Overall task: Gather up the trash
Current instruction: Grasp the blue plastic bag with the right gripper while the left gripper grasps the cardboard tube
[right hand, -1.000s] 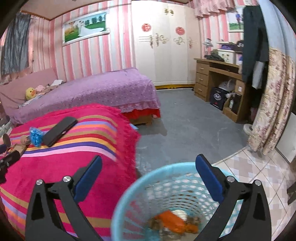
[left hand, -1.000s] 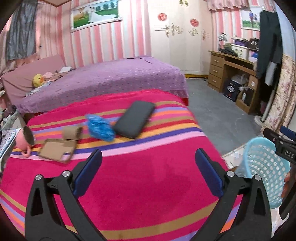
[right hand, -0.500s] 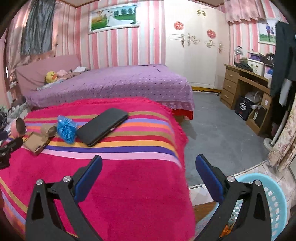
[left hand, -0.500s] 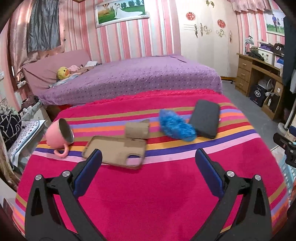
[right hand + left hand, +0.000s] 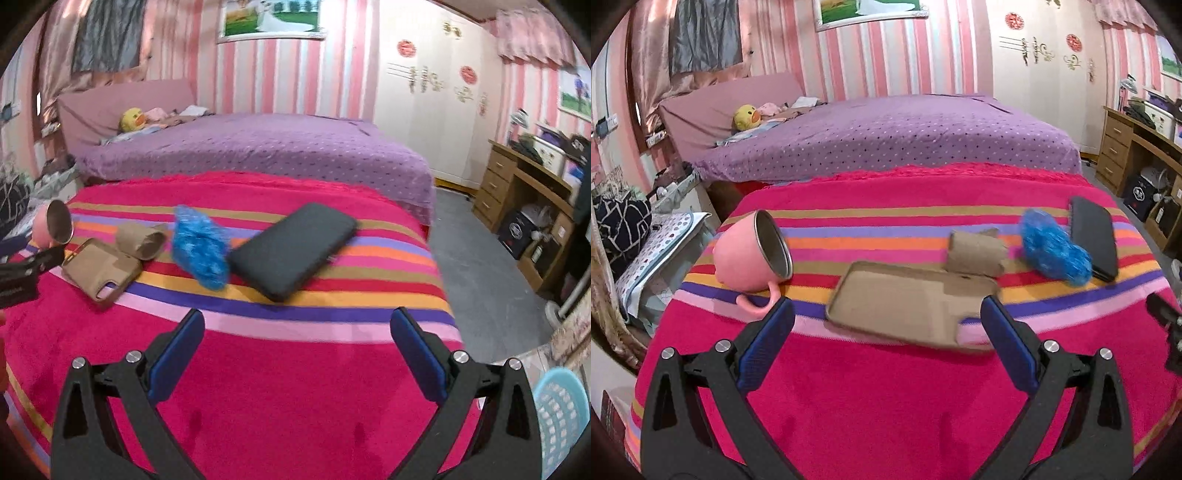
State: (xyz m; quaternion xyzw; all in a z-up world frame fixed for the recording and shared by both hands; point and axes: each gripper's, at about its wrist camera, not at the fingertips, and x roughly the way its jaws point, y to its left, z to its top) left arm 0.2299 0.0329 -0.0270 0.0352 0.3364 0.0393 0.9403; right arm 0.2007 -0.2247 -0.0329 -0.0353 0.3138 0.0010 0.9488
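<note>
A crumpled blue wrapper (image 5: 201, 247) and a flattened cardboard tube (image 5: 977, 254) lie mid-row on the striped blanket (image 5: 295, 387), bare blanket before the spread, empty left claw (image 5: 884, 325) and right claw (image 5: 295, 336).

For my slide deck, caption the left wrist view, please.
Open left tongs hover over a striped blanket, facing a phone case, cardboard tube and tipped pink mug.

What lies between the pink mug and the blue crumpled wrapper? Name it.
A tan phone case and a cardboard tube lie between the pink mug and the blue crumpled wrapper, clearest in the left wrist view.
</note>
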